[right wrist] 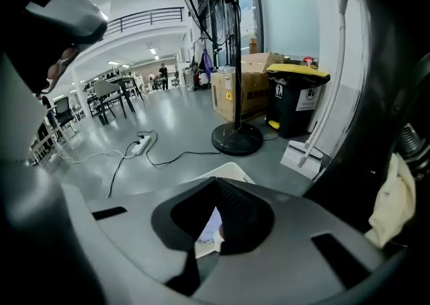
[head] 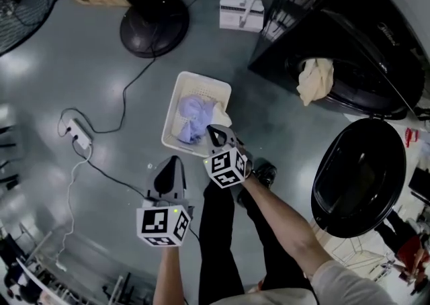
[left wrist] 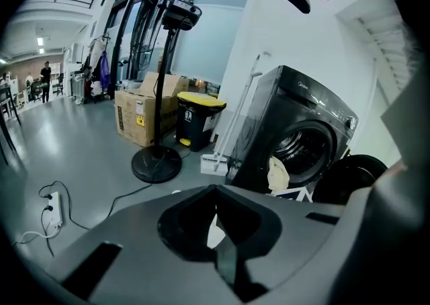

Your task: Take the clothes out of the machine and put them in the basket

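Note:
A white basket [head: 176, 95] stands on the grey floor with a lavender garment [head: 195, 117] and a pale cloth in it. A cream cloth [head: 316, 78] hangs out of the drum of the black washing machine [head: 363, 48], whose round door [head: 359, 176] stands open. My right gripper [head: 213, 130] is shut and empty, just above the basket's near edge. My left gripper [head: 173, 161] is lower left, over bare floor, its jaws together with nothing in them. The left gripper view shows the cream cloth [left wrist: 277, 172] in the drum ahead. The right gripper view shows the basket [right wrist: 232, 172] below its tips.
A fan's round base [head: 154, 25] stands beyond the basket, its cable running to a power strip [head: 80, 137] at the left. A white dustpan [head: 240, 13] leans by the machine. The person's dark legs and a shoe [head: 263, 172] are beside the basket.

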Available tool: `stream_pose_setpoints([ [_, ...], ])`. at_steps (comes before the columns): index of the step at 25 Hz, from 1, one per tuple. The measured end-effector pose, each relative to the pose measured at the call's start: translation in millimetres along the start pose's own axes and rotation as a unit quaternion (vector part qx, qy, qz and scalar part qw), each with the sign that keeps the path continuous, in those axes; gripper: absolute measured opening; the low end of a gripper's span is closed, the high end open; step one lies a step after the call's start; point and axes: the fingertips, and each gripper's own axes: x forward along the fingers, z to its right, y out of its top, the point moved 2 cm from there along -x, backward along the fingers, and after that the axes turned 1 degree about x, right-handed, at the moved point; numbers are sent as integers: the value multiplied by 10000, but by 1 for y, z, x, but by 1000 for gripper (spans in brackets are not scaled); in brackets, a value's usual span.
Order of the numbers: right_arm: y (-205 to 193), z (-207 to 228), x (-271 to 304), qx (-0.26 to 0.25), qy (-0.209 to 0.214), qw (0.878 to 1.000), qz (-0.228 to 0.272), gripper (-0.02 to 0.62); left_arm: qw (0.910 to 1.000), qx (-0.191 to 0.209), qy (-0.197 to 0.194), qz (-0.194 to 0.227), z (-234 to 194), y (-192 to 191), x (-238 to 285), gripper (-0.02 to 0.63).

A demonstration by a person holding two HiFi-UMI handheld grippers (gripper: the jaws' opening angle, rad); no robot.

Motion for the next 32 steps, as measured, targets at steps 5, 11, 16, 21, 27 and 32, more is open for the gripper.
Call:
stream_pose_setpoints([
  [5,4,30,-25,504,-222,9983,205,26,9995,177,-247,-68,22,7,19,18],
  [11,-18,92,-71,1239,-800,9885,331,26,9970,381,-657,-168,80,14,44,18],
  [16,-37,146,-109,1734,-1398,9738,464,26,9903,760,-1131,-261,126,24,70,18],
  [21,-59,190,-157,2178,-1991,9533,647,26,9814,1099,-1542,-319,173,33,91,18],
  [27,-95,235,-214,2562,-2651,9265,752,26,9699,1454,-1914,-400,222,34,111,18],
  [32,-124,253,-247,2834,-2992,9082,737,26,9618,1640,-2137,-495,249,27,121,18],
])
